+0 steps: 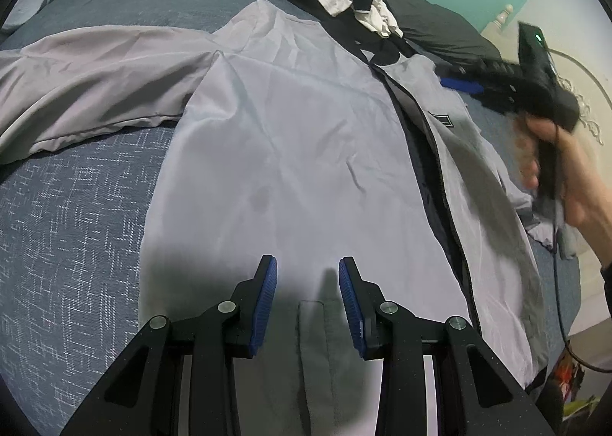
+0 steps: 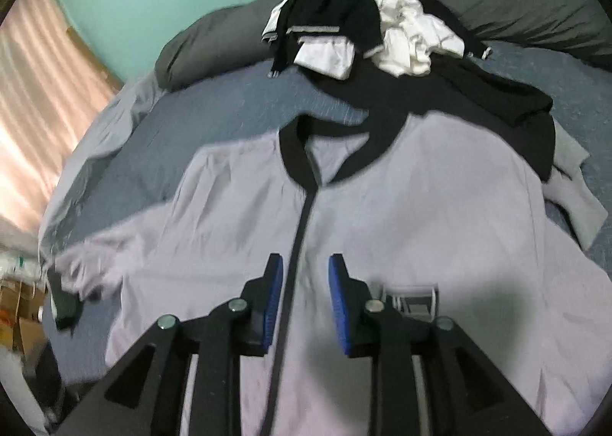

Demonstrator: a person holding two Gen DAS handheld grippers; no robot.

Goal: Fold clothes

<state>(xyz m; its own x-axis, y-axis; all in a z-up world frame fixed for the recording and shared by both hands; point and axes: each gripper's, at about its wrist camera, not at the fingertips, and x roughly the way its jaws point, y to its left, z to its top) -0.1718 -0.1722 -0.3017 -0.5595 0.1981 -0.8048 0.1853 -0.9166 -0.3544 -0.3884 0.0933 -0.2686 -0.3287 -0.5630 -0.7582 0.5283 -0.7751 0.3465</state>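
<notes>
1 jacket (image 2: 382, 206), 2 tools (image 1: 308, 306), approx 1 pile (image 2: 363, 26)

A light grey zip-front jacket with black collar (image 2: 401, 198) lies spread on the blue woven bedspread (image 1: 69, 214), directly under and ahead of the right gripper (image 2: 306, 263). Beyond its collar sits a heap of black and white clothes (image 2: 363, 22), dark grey pillows (image 2: 516, 3) behind that.

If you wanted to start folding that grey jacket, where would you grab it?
Probably the outstretched sleeve, near its free end, coming from the outer side and pinching its edge from above. On the grey jacket, spread flat and front-up on the bed, the sleeve lies away from the body, so it can be swung inward over the chest.
</notes>
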